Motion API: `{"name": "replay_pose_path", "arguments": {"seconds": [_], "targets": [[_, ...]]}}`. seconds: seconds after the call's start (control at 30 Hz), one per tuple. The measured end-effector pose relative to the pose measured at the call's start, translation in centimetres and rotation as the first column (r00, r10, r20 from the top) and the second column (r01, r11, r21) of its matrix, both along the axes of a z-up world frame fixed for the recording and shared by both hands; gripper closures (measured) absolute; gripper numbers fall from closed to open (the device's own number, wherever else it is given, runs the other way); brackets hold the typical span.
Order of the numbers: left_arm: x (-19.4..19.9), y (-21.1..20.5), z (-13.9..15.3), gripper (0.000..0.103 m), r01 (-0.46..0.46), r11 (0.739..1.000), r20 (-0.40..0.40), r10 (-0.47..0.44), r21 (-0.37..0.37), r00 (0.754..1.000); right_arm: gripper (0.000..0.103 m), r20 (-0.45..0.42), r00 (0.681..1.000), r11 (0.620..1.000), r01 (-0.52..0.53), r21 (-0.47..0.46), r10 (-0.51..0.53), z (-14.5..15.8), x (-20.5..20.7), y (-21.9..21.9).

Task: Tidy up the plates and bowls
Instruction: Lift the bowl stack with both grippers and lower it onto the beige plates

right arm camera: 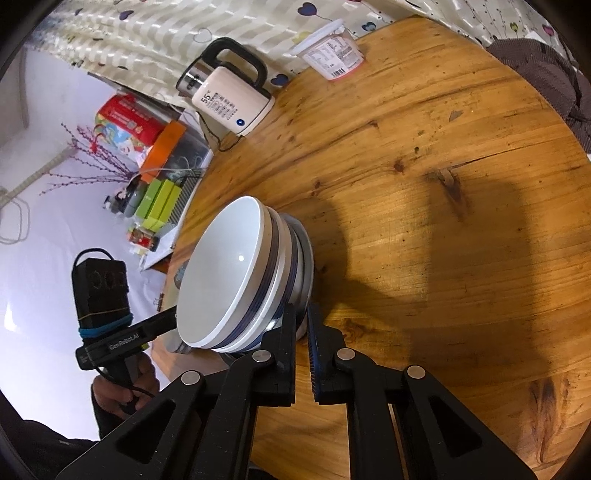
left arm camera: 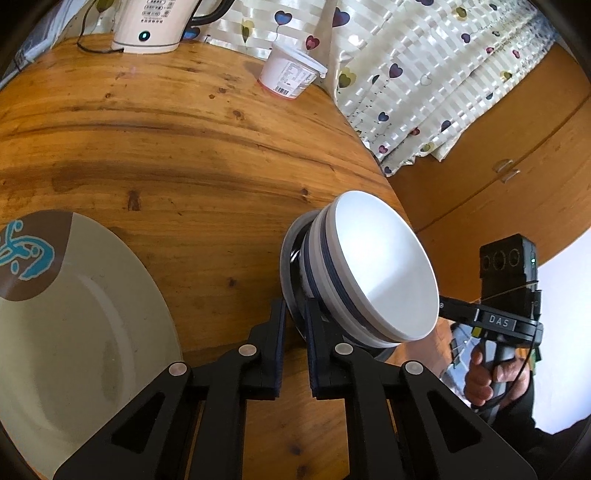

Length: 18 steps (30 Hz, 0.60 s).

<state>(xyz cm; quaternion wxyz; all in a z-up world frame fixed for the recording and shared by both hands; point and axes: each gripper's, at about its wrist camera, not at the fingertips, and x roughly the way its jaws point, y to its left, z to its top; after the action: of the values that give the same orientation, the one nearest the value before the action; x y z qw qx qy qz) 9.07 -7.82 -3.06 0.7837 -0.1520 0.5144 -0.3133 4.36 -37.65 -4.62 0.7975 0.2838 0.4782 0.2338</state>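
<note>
A stack of white bowls with blue bands (left arm camera: 380,266) (right arm camera: 221,273) sits on a grey plate (left arm camera: 286,254) (right arm camera: 304,251) at the edge of the round wooden table (left arm camera: 184,147) (right arm camera: 424,221). My left gripper (left arm camera: 295,308) is shut on the near rim of that plate. My right gripper (right arm camera: 301,317) is shut on the plate's rim from the opposite side. Each view shows the other gripper's body and the hand holding it beyond the bowls. A large beige plate with a brown and blue pattern (left arm camera: 74,314) lies flat on the table to the left.
A cream electric kettle (left arm camera: 155,26) (right arm camera: 232,99) and a white plastic tub (left arm camera: 291,74) (right arm camera: 332,51) stand at the table's far edge, before a heart-print curtain (left arm camera: 424,74). Boxes and packets (right arm camera: 155,177) crowd a surface beyond the table. A wooden cabinet (left arm camera: 498,166) stands nearby.
</note>
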Motion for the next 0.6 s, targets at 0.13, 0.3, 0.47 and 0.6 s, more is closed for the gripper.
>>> {"name": "replay_pose_path", "arguments": {"seconds": [0.13, 0.3, 0.47, 0.6], "targets": [[0.24, -0.05, -0.04, 0.094, 0.005, 1.000, -0.009, -0.005, -0.007, 1.000, 0.094, -0.004, 1.000, 1.000, 0.000, 0.016, 0.000, -0.15, 0.17, -0.17], [0.63, 0.20, -0.27, 0.094, 0.012, 0.999, -0.029, -0.013, -0.031, 1.000, 0.094, -0.017, 1.000, 0.999, -0.004, 0.048, 0.005, -0.41, 0.37, -0.47], [0.56, 0.40, -0.39, 0.094, 0.015, 0.998, -0.035, -0.016, -0.053, 0.999, 0.094, -0.005, 1.000, 0.999, -0.011, 0.053, 0.011, -0.49, 0.37, -0.63], [0.43, 0.39, -0.30, 0.094, 0.019, 0.999, -0.027, -0.021, -0.051, 0.999, 0.094, -0.001, 1.000, 0.997, -0.015, 0.073, 0.015, -0.73, 0.29, -0.87]]}}
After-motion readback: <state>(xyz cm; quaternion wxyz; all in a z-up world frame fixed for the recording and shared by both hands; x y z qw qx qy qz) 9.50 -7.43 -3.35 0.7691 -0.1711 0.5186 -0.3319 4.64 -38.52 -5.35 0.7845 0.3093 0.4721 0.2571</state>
